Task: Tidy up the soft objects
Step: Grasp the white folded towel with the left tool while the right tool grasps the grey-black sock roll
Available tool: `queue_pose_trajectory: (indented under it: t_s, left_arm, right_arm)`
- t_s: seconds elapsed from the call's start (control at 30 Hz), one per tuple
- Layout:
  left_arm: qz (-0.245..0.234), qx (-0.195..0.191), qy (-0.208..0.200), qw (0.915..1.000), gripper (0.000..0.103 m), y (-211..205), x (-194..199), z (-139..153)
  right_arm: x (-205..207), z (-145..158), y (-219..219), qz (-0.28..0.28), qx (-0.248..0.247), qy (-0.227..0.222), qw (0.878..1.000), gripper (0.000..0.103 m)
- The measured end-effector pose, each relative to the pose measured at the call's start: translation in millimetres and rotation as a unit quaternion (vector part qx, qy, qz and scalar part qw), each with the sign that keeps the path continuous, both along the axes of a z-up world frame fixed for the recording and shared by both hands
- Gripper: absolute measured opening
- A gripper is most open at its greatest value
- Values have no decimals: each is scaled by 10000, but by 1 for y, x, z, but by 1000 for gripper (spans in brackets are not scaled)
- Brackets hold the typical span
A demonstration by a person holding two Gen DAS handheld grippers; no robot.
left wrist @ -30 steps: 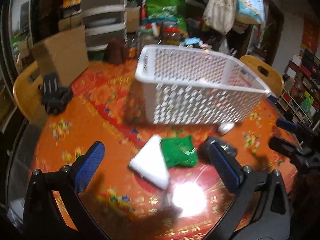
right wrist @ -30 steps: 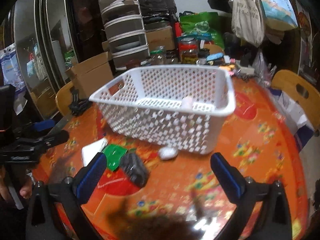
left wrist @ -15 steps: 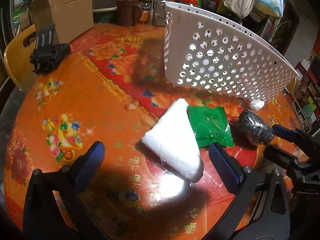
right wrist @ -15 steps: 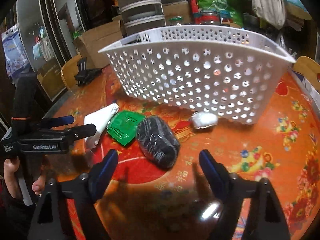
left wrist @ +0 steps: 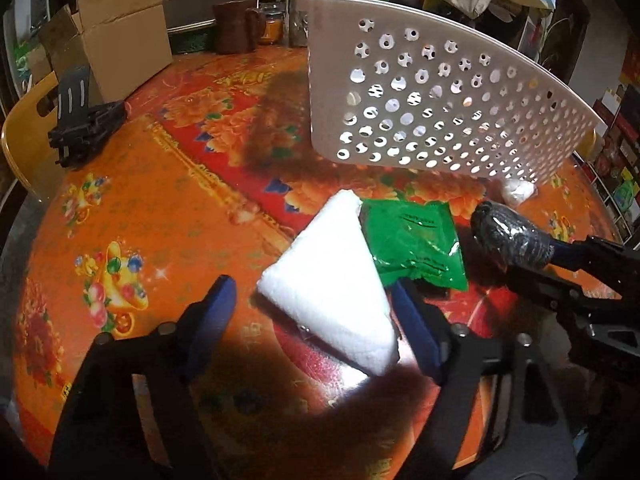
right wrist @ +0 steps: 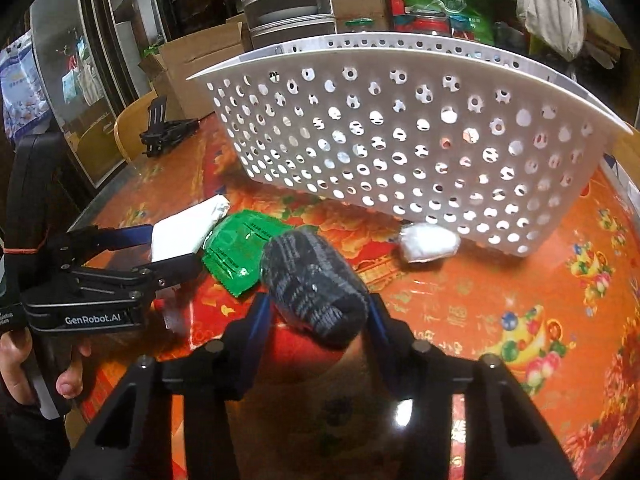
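Left gripper (left wrist: 312,304) brackets white foam wedge (left wrist: 332,284), unclenched; right gripper (right wrist: 316,312) grasps dark sock roll (right wrist: 312,280); basket (right wrist: 400,140) at 12 o'clock.

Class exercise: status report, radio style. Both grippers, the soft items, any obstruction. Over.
Left hand-held gripper open, straddling white foam wedge. Right hand-held gripper closing around dark sock roll; contact unclear. Green packet lies between; basket beyond, path unobstructed.
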State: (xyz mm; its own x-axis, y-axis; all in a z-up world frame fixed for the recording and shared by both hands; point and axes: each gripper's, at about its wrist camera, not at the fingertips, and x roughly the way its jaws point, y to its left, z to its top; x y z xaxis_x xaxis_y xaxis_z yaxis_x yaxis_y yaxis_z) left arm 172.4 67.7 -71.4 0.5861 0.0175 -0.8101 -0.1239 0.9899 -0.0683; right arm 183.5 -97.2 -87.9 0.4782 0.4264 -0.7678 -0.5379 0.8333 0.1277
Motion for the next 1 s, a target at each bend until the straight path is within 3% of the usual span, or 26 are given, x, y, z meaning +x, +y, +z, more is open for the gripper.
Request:
queue_pose_trajectory:
  t_s: [0.23,0.47,1.0]
  left_arm:
    - [-88,13,-111,9999,39,-3,-8,4]
    - [-105,-16,-309,9995,35,-5,-19,11]
    - [-228,-101,-836,9962,34,-9,-54,39]
  right_arm:
    - [-6,1,-1,63,-6,-96,9999,35]
    - [-15,9,-9,90,51,-259,9996,31]
    - [-44,35,-35,2,425,-677,9968,28]
